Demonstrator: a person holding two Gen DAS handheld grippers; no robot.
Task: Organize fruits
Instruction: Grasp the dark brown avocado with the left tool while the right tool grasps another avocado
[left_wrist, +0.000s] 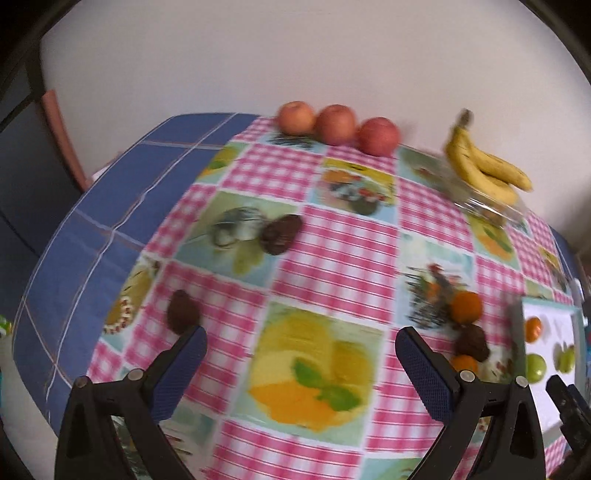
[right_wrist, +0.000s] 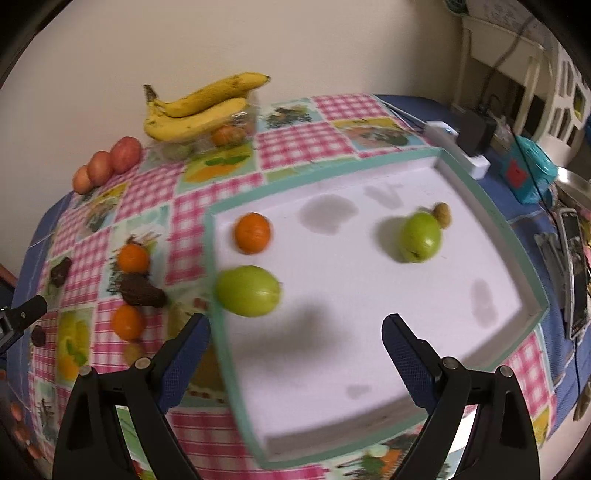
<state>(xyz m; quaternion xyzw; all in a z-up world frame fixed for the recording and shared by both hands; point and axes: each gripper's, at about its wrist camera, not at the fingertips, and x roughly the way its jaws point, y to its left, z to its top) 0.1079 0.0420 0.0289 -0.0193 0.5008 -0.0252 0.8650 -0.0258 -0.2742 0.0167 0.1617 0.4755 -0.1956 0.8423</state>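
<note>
Looks like the sorting is midway: the white tray (right_wrist: 369, 314) holds 1 orange (right_wrist: 252, 232) and 2 green fruits (right_wrist: 247, 291), more oranges (right_wrist: 133, 258) wait on the tablecloth to its left. Left gripper (left_wrist: 301, 345) and right gripper (right_wrist: 295, 334) are both spread wide, holding nothing. Next I'd guess a reach left for a loose orange.

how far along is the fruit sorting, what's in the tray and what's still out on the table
Done: the white tray holds one orange, two green fruits and a small brownish one. In hand: nothing; the left gripper and right gripper are both open. Left: two oranges, dark fruits, three apples and the bananas.
</note>
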